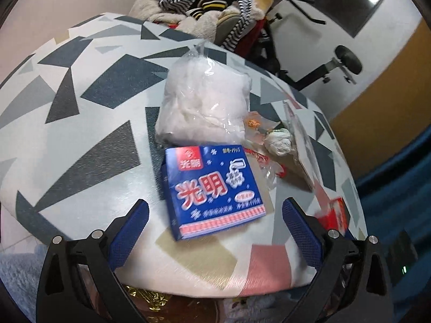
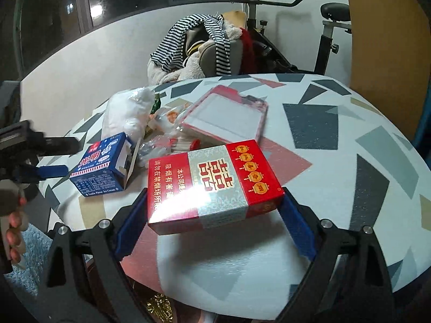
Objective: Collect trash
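A blue ice-cream carton [image 1: 212, 188] lies on the patterned round table [image 1: 80, 140], just ahead of my open left gripper [image 1: 215, 215], which holds nothing. Behind it sit a clear bag of white stuff [image 1: 207, 99] and small wrappers [image 1: 272, 137]. In the right wrist view my right gripper [image 2: 215, 212] is shut on a red and silver cigarette carton [image 2: 212, 183], held above the table. The blue carton [image 2: 103, 165] lies to its left, with the left gripper [image 2: 51, 171] reaching toward it. A red-rimmed clear package [image 2: 226, 115] lies behind.
A chair piled with striped clothes [image 2: 199, 43] stands behind the table. An exercise bike [image 2: 328, 27] stands by the white wall. A gold foil bag [image 1: 150, 296] shows below the table edge. The table's right half [image 2: 350, 148] is bare.
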Demonstrator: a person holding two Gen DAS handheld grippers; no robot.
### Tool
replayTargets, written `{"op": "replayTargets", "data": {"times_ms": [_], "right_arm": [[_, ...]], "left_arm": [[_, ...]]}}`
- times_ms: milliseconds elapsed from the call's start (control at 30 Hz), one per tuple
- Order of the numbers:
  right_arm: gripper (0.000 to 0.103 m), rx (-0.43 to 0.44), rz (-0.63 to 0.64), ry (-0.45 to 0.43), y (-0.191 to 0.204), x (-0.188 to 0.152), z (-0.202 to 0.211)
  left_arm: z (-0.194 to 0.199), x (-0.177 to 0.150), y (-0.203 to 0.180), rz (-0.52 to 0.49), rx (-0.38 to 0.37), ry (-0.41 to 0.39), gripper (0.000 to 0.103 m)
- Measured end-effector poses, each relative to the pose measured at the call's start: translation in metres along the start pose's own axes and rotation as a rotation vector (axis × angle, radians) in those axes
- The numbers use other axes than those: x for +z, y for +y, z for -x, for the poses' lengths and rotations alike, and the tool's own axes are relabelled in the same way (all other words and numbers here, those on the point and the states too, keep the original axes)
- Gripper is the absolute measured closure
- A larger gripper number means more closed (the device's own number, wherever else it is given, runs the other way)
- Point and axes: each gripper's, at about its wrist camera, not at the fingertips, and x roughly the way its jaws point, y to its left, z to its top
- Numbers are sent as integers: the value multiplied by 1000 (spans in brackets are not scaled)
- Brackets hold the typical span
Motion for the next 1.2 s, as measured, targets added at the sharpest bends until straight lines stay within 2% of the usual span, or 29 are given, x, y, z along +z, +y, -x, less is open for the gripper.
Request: {"op": "replayTargets", "data": {"times_ms": [233, 400, 500, 533, 567, 733, 900, 1200], "right_arm": [[13, 28, -58, -26, -17, 1, 7], [13, 44, -42, -17, -15, -2, 8], [13, 46, -53, -14, -18, -4, 10], [13, 47, -56, -14, -19, -5, 10], [13, 47, -59, -12, -21, -6, 10], [13, 71, -80, -1, -26, -10, 9], [13, 99, -59, -3, -20, -14, 9], [13, 106, -2, -17, -5, -22, 16]], "left_arm": [[-26, 11, -12, 36, 101, 16, 6], [-39, 9, -23, -22, 178, 4, 6], [-43, 5, -24, -37, 200, 3, 6], [-43, 5, -23, -33, 201, -1, 11], [-43, 4, -22, -28, 190, -2, 21], [-30, 1, -27, -102, 158, -30, 23], [-5, -6, -27, -174, 75, -39, 23], [55, -40, -2, -352, -19, -53, 23]]}}
